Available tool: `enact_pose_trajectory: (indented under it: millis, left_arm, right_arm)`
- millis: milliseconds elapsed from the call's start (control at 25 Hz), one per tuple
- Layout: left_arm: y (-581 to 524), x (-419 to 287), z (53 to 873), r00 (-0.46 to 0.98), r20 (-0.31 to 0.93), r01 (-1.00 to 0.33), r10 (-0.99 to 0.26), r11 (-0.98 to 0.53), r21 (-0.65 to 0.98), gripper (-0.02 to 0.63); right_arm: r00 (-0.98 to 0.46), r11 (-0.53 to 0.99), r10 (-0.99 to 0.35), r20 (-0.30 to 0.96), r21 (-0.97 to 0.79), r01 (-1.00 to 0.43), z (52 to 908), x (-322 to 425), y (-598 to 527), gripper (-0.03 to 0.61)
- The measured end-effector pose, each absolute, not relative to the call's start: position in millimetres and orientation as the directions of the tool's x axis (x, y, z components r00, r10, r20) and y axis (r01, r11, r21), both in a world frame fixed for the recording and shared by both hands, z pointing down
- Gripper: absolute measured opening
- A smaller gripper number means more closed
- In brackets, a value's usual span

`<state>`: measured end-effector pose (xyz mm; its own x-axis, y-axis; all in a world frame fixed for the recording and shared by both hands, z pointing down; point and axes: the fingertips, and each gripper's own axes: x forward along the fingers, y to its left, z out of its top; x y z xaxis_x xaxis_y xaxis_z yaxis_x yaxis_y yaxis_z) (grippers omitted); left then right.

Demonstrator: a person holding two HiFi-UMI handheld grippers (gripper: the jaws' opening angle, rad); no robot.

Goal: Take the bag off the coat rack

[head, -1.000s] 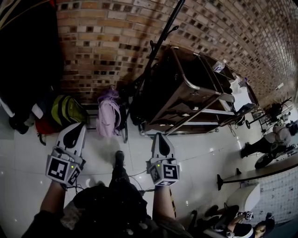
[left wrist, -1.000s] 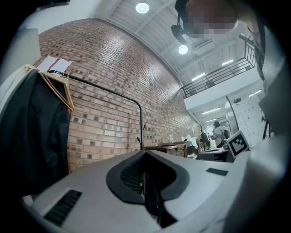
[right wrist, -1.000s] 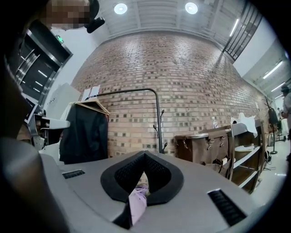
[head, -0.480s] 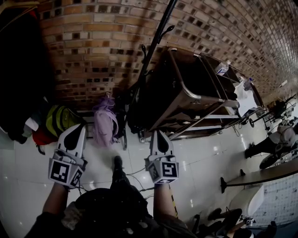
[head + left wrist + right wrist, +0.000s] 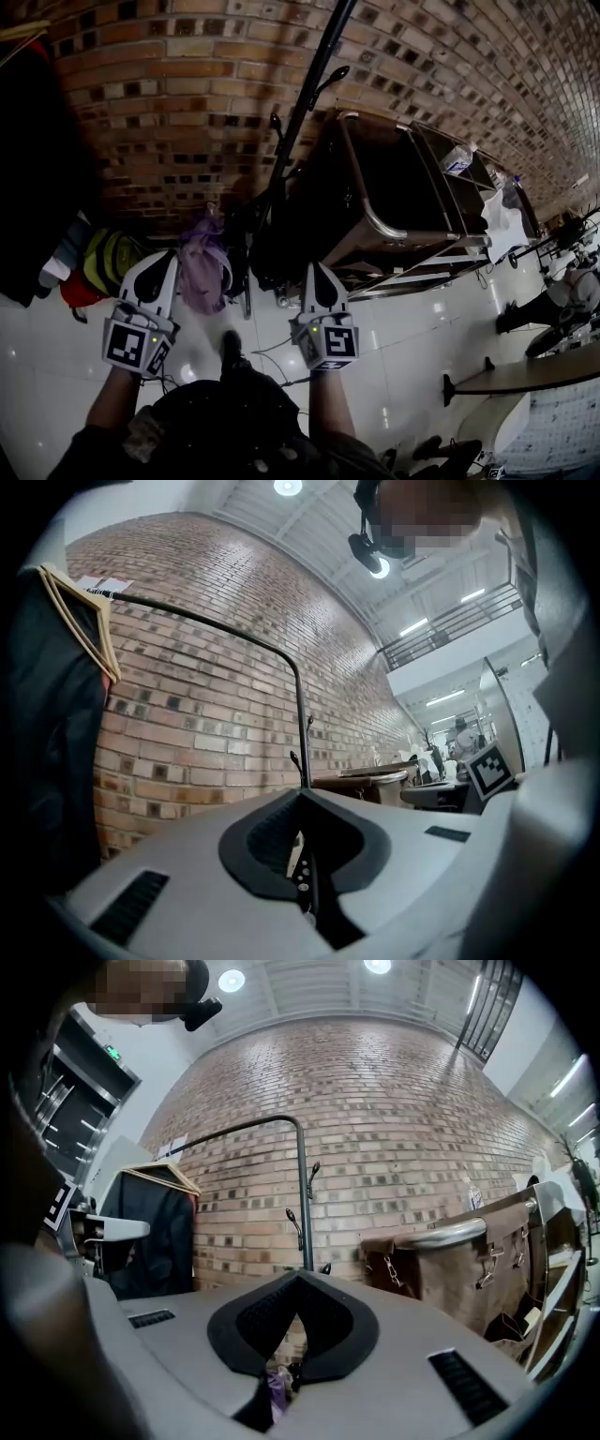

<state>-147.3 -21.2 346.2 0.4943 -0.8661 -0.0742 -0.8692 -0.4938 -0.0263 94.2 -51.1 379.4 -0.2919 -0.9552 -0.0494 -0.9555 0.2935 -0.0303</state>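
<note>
A black coat rack pole (image 5: 300,112) with hooks stands against the brick wall. A purple bag (image 5: 202,267) hangs low beside its base, with a dark bag (image 5: 270,239) to its right. My left gripper (image 5: 169,254) is shut and empty, its tip just left of the purple bag. My right gripper (image 5: 317,269) is also shut and empty, right of the rack's base. The pole (image 5: 302,733) rises just beyond the tip in the left gripper view. In the right gripper view the pole (image 5: 305,1194) stands ahead, and a bit of purple bag (image 5: 277,1387) shows below the tip.
A brown canvas cart (image 5: 394,197) on a metal frame stands right of the rack. A yellow-green bag (image 5: 108,258) and a red one (image 5: 75,291) lie at the left under dark hanging coats (image 5: 47,714). The floor is glossy white tile (image 5: 412,328).
Both grippers have moved forward toward the brick wall and the rack. The purple bag now lies between their tips, closer than before. Both stayed shut.
</note>
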Motion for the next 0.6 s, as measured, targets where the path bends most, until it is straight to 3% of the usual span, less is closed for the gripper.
enact_pose_trajectory:
  millis: [600]
  left_arm:
    - [-134,-79,361,0.465,-0.063,-0.885,-0.883,-0.465,-0.02,0.021]
  right_arm:
    - [-0.393,0.395,-0.917,-0.065,-0.023,-0.919,386,120,-163,0.024]
